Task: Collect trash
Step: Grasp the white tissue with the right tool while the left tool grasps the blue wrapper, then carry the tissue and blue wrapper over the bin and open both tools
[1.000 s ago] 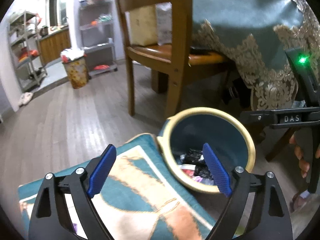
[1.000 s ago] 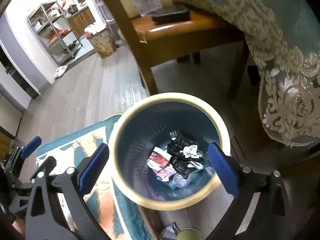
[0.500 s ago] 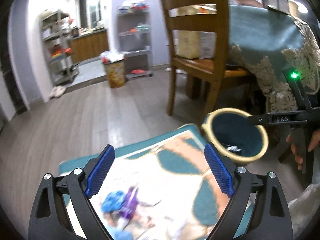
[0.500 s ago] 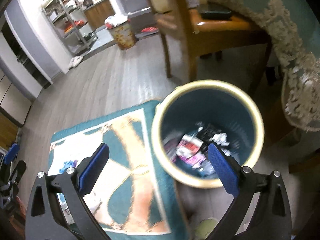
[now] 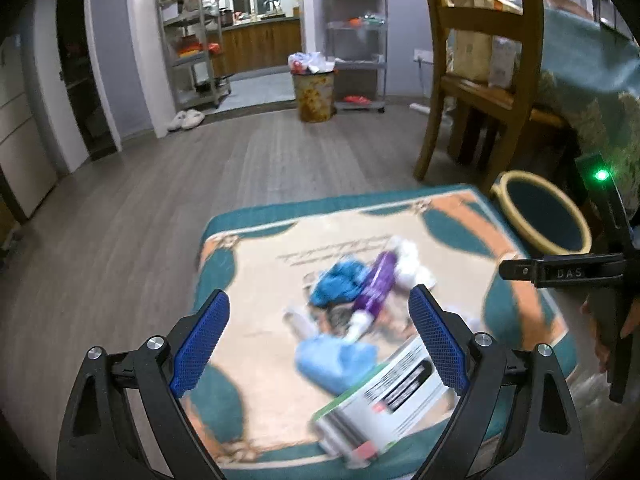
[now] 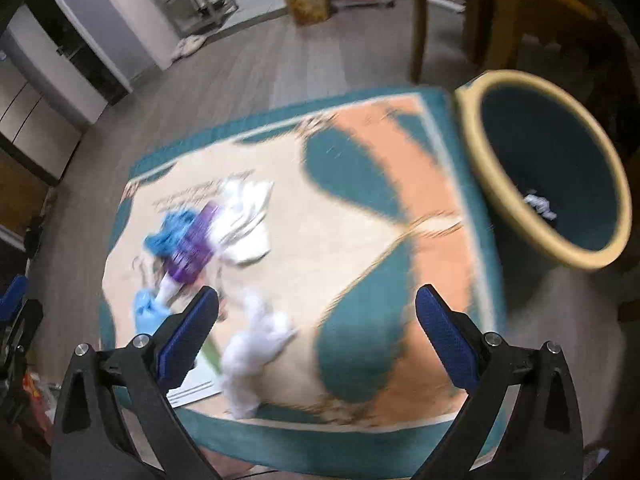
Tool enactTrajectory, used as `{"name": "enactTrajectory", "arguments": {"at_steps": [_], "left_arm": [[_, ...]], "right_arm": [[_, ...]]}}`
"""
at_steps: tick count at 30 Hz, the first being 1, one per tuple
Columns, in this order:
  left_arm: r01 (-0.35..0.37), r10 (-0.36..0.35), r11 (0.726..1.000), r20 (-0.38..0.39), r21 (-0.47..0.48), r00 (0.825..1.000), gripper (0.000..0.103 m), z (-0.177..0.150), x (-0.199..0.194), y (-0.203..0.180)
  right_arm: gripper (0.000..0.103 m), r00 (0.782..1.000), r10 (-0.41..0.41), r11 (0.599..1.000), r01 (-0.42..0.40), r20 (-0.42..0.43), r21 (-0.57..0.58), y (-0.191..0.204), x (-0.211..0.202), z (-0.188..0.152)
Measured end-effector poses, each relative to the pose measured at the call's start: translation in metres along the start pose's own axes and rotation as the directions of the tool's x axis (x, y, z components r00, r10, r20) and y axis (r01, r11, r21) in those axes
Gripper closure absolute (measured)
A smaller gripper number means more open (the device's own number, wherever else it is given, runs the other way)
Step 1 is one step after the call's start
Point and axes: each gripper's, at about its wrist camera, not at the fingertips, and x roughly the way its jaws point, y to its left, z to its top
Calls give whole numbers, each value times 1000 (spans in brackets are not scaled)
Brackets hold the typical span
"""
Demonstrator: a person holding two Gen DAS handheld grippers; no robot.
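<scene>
Trash lies on a teal and cream rug (image 5: 256,280) (image 6: 360,184): a purple wrapper (image 5: 376,280) (image 6: 192,244), blue crumpled pieces (image 5: 340,280) (image 6: 168,232), white paper (image 5: 408,260) (image 6: 248,216), a white wad (image 6: 260,340) and a white and green box (image 5: 384,396). A teal bin with a yellow rim (image 5: 540,216) (image 6: 552,168) stands at the rug's right edge, with some trash inside. My left gripper (image 5: 320,344) hovers open above the pile. My right gripper (image 6: 316,332) is open over the rug's near part. Both views are motion-blurred.
A wooden chair (image 5: 480,72) and a table with a teal lace-edged cloth (image 5: 592,80) stand behind the bin. Across the wooden floor are metal shelves (image 5: 192,40), a second full waste bin (image 5: 314,88) and slippers (image 5: 186,120). A hand (image 5: 624,320) holds the right tool.
Both grippers swung left and back from above the teal bin to the rug. The trash pile has come into view; the bin now sits at the right. Both stay open.
</scene>
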Motion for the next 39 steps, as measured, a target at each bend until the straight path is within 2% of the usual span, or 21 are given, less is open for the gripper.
{"name": "enactTrajectory", "arguments": {"at_steps": [2, 4, 8, 9, 10, 15, 17, 20, 22, 28, 31, 35, 39], "left_arm": [[-5, 5, 1000, -13, 5, 1000, 12, -5, 2, 5], [-13, 13, 1000, -19, 13, 1000, 12, -7, 4, 7], [-6, 6, 1000, -22, 9, 1000, 12, -8, 8, 11], [-1, 1, 1000, -21, 8, 1000, 12, -8, 8, 12], [3, -3, 1000, -20, 9, 1000, 12, -7, 8, 12], [32, -32, 999, -14, 5, 999, 12, -2, 16, 8], [41, -41, 999, -16, 2, 999, 12, 1, 20, 6], [49, -49, 999, -24, 10, 999, 12, 9, 33, 0], [52, -51, 999, -34, 13, 998, 12, 16, 46, -4], [50, -47, 999, -134, 21, 990, 13, 20, 97, -9], [50, -46, 999, -202, 14, 978, 25, 19, 125, -9], [52, -60, 998, -285, -35, 957, 46, 18, 157, -5], [45, -53, 998, -342, -33, 938, 56, 11, 177, -9]], "right_arm": [[14, 1000, 2, 1000, -2, -28, -20, 13, 12, -9], [29, 998, 2, 999, -5, -65, -34, 22, 23, -17], [47, 986, 59, 998, -61, -158, -11, 31, 47, -28], [61, 982, 67, 998, -70, -176, -6, 32, 52, -30], [71, 978, 75, 997, -77, -194, -3, 31, 56, -31], [74, 987, 76, 997, -78, -141, -10, 27, 35, -13], [74, 993, 61, 995, -68, -104, -67, 28, 15, 3], [74, 1000, -6, 980, 5, -3, -199, 23, -24, 30], [74, 999, -18, 968, 29, 44, -248, 15, -45, 45], [74, 995, 1, 960, 27, 99, -278, -12, -63, 65], [74, 995, 39, 971, -16, 93, -240, -26, -58, 73], [74, 995, 15, 966, 10, 95, -260, -36, -51, 81], [74, 997, 23, 976, -7, 74, -219, -52, -41, 90]]}}
